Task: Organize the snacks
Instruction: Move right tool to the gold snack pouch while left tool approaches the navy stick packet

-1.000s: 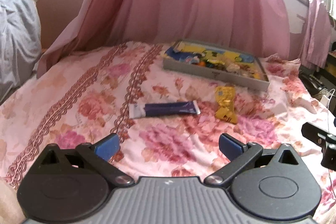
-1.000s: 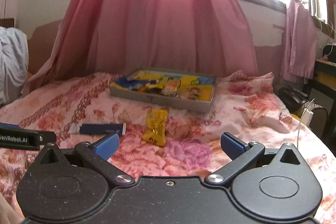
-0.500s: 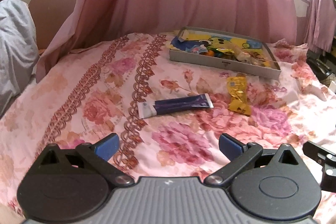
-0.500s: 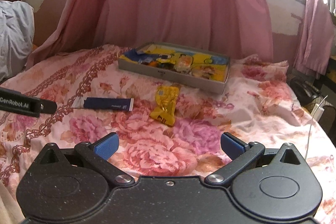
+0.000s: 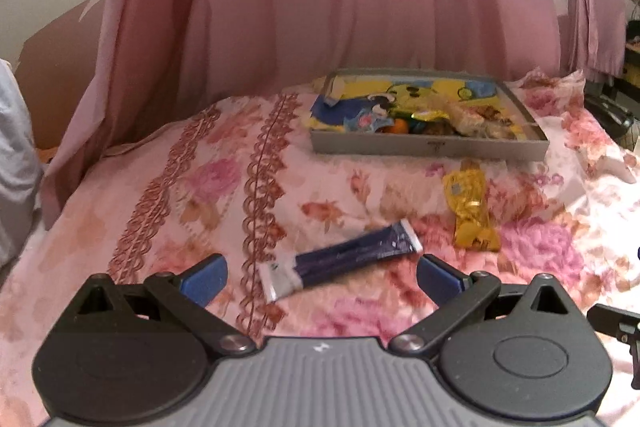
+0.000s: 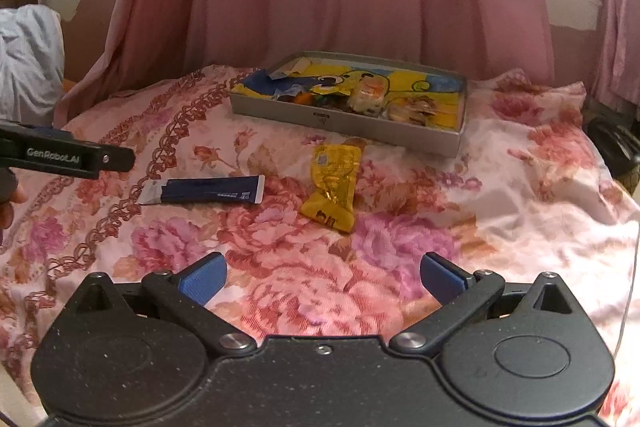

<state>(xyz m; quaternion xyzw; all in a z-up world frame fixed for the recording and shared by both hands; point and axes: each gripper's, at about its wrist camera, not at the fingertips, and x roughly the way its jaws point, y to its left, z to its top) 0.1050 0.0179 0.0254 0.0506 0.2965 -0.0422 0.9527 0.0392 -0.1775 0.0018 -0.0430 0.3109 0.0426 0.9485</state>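
Your left tongs (image 5: 320, 281) stand spread wide and empty, and the dark blue snack bar (image 5: 340, 259) lies just ahead of them, almost between the two blue fingertips (image 5: 202, 279), slanted so its far end points up and to your right. It looks light and thin, a slick foil wrapper with crimped white ends. Judging by that, take it across the narrow middle of the body rather than by a flat end, which would likely slip or fold. The soft floral bedspread (image 5: 192, 195) will give under the fingers, so you can press down a little to get under the edges.

Your right tongs (image 6: 322, 281) are likewise spread and hold nothing. The yellow snack packet (image 6: 332, 187) lies well ahead of them, slightly left of centre, crinkled and probably just as light. Pinch it across its width. Beyond both snacks sits the grey tray (image 6: 344, 125), already holding several wrapped snacks.
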